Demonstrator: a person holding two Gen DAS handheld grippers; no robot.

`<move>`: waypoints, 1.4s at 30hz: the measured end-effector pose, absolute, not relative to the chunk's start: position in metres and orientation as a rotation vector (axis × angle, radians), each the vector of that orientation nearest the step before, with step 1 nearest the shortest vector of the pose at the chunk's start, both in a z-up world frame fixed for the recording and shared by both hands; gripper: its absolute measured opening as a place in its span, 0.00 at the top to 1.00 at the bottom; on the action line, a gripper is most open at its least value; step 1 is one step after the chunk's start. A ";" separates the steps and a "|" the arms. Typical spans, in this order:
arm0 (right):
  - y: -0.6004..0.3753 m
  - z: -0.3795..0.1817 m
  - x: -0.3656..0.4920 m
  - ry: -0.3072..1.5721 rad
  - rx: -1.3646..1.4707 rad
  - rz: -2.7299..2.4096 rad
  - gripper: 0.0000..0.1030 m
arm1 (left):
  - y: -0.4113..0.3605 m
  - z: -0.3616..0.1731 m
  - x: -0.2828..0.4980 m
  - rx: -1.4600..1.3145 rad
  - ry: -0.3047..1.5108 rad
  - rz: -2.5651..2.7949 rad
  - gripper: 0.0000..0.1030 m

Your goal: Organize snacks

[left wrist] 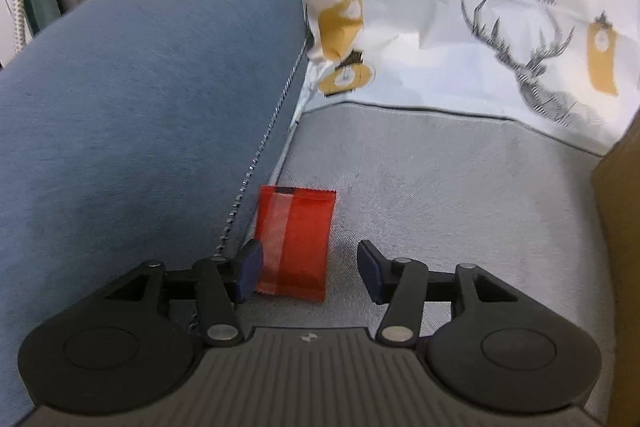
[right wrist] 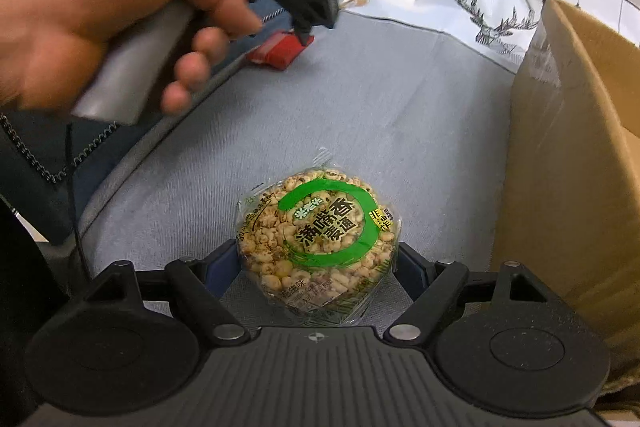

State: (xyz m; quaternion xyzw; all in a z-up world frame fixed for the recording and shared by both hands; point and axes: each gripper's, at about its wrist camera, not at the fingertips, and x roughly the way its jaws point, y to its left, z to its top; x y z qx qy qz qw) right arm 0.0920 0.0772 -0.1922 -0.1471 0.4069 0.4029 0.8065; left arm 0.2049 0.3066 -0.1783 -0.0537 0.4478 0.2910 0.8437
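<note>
red snack packet (left wrist: 294, 241) | long axis along fingers | left hand-held gripper (left wrist: 308, 269) apart, unclamped

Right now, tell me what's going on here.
A person is sorting snacks on a grey fabric seat, one handheld gripper per hand. The left gripper is open, with a small red foil packet lying flat between its fingers beside a blue cushion. The right gripper brackets a round puffed-grain cake in clear wrap with a green ring label; grip contact is unclear. A brown cardboard box stands open at the right.
</note>
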 end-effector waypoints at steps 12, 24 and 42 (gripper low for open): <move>0.080 -0.199 0.098 0.894 -0.304 0.870 0.20 | 0.335 -0.185 0.206 -0.271 0.932 0.621 0.96; 0.078 -0.199 0.093 0.876 -0.301 0.859 0.20 | 0.337 -0.160 0.162 -0.446 0.879 0.490 1.00; 0.073 -0.196 0.092 0.861 -0.283 0.870 0.19 | 0.321 -0.146 0.138 -0.396 0.860 0.466 0.57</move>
